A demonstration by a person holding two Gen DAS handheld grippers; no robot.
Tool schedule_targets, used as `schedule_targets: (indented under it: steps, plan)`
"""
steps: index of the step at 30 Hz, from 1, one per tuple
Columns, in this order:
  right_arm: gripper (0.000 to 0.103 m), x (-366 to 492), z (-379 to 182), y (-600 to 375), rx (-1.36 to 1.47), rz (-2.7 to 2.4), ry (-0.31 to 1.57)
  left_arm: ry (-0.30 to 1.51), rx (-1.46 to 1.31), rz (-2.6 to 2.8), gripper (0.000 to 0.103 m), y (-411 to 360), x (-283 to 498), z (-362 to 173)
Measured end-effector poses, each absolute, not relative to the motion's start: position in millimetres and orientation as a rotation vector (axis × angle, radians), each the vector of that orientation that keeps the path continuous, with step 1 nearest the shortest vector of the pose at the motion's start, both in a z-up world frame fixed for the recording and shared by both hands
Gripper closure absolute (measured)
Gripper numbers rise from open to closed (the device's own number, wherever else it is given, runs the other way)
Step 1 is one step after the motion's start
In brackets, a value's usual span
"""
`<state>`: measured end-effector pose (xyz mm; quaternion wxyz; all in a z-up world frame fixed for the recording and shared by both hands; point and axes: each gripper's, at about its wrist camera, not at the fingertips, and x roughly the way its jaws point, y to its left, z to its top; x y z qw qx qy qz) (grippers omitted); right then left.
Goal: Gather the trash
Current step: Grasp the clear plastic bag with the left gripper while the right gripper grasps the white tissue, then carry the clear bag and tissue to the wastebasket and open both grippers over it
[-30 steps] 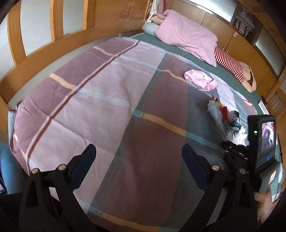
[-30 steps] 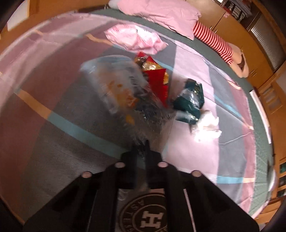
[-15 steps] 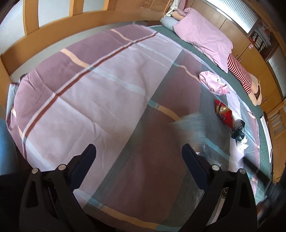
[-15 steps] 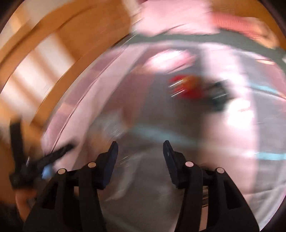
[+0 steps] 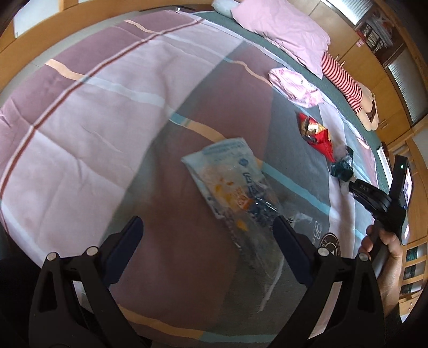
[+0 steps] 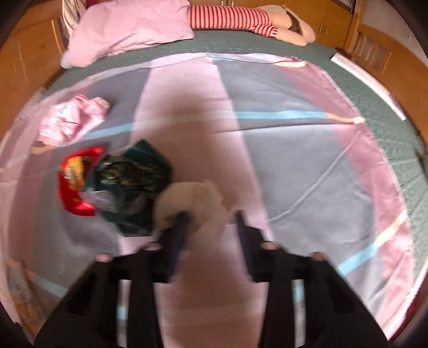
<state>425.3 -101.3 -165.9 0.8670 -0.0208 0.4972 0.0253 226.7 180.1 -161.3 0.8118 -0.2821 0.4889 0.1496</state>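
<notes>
A: Left claw [image 5: 207, 237] first, what's it doing?
B: Fingers wide apart, nothing between the pads. It hangs over the bed [image 5: 80, 112], pointing steeply down. A clear plastic wrapper [image 5: 235, 187] w/ orange and blue print lies flat on the plaid cover just past its tips, toward 1 o'clock.

A: And the right claw [image 6: 211, 222]?
B: Blurred. Jaws a small way apart and closing, not clamped on anything. A crumpled white tissue [image 6: 192, 200] sits right at the tips, overlapping the left finger [image 6: 178, 230]; can't tell if it touches.

A: Rest of the trash?
B: In the right view, at 10 o'clock from the tissue: a dark green wrapper [image 6: 133, 171], touching it, then a red snack bag [image 6: 75, 182] beside that. Farther out at 10, a pink crumpled bag [image 6: 72, 120], apart from the pile.

A: Beyond that?
B: Pink pillow [image 6: 128, 29] at 11 near the headboard, a red-and-white striped plush [image 6: 230, 18] at 12. In the left view, a hand [image 5: 385, 249] at 3 o'clock grips the right tool's handle.
</notes>
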Motion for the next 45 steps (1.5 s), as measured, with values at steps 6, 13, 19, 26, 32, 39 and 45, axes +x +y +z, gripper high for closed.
schedule_targets:
  steps: [6,13,19,26,32,39,45]
  plan:
    - [0.1,395,-159,-77,-0.055,0.214,1.109,1.059,-0.557,0.257,0.018,164,235,-164]
    - [0.1,318,-162,-57,-0.069,0.442,1.279,1.073,-0.638,0.295,0.017,173,239,-176]
    - [0.1,266,-128,-79,0.013,0.44,1.213,1.082,-0.487,0.288,0.03,152,260,-180]
    - [0.1,227,-102,-89,0.019,0.401,1.107,1.074,-0.487,0.131,0.089,137,261,-181]
    - [0.1,233,-119,-85,-0.032,0.34,1.139,1.056,-0.548,0.13,0.092,148,246,-181]
    - [0.07,248,-152,-57,-0.184,0.295,1.244,1.041,-0.495,0.15,0.092,146,235,-176]
    - [0.074,241,-159,-42,-0.362,0.243,1.203,0.999,-0.395,0.153,0.095,138,232,-163]
